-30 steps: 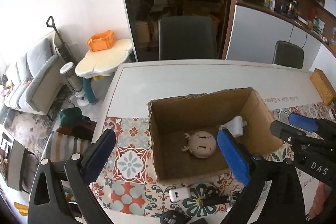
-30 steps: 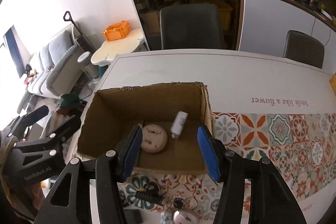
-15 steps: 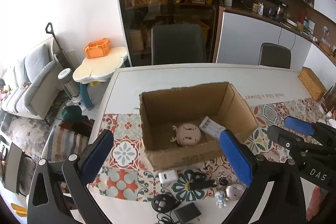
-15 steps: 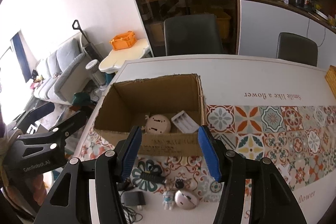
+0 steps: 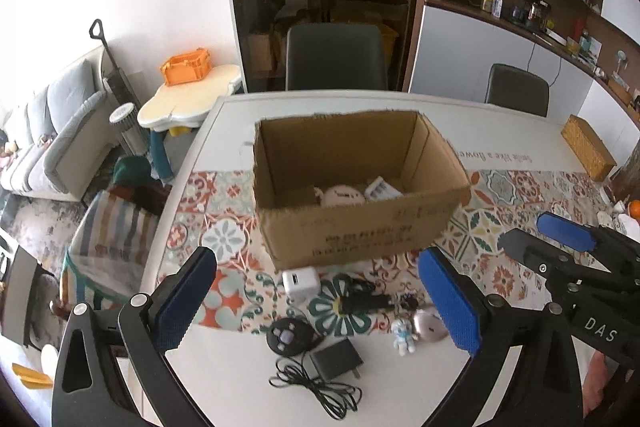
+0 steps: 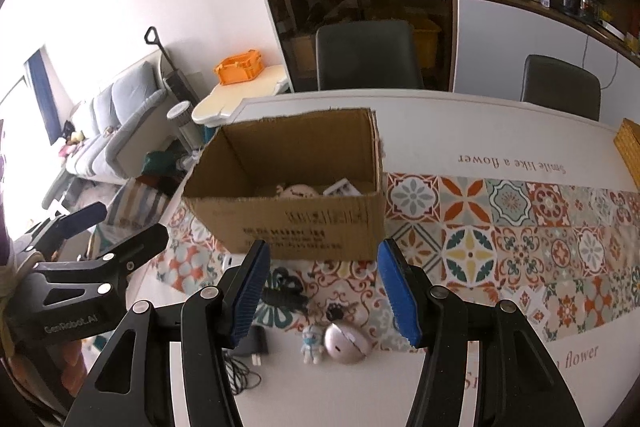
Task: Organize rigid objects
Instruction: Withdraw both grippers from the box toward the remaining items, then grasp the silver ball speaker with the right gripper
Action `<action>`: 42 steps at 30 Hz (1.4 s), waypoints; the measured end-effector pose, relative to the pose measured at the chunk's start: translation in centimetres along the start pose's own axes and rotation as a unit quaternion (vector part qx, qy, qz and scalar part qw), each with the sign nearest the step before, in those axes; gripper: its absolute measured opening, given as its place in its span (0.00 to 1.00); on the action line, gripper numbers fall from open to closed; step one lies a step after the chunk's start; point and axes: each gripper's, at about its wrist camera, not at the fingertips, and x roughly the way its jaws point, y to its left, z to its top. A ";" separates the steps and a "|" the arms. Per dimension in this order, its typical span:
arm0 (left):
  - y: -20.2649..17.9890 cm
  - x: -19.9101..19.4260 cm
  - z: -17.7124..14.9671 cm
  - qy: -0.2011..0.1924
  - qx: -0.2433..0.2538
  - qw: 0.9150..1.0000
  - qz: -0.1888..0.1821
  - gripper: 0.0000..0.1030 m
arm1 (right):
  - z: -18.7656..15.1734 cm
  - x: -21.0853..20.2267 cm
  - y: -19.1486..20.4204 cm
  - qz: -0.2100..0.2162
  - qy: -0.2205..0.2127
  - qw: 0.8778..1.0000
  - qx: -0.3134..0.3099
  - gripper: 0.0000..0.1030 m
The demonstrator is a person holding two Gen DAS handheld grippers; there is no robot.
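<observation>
Both sets of fingers stand wide with nothing between them: left gripper (image 5: 316,301), right gripper (image 6: 324,293). Nearest on the counter (image 5: 400,387) lie a black adapter (image 5: 336,359) with tangled cord, a round black piece (image 5: 288,335), a small figure (image 5: 403,335), a pinkish oval gadget (image 6: 346,343) and a white charger (image 5: 300,283). Behind them the open box (image 5: 360,231) hides most of a round beige thing (image 5: 342,195) and a white piece (image 5: 382,189).

The left gripper (image 5: 316,301) is held angled downward, its blue-padded jaws spread wide with nothing between them. The right gripper (image 6: 320,293) is tilted down likewise, its jaws parted about halfway and empty. The two are carried side by side, each seen at the edge of the other's view, well apart.
</observation>
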 end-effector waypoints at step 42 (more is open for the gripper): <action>-3.3 9.3 -13.3 0.180 -0.072 0.977 0.093 1.00 | -10.8 12.4 -2.8 0.037 0.223 0.966 -0.127 0.55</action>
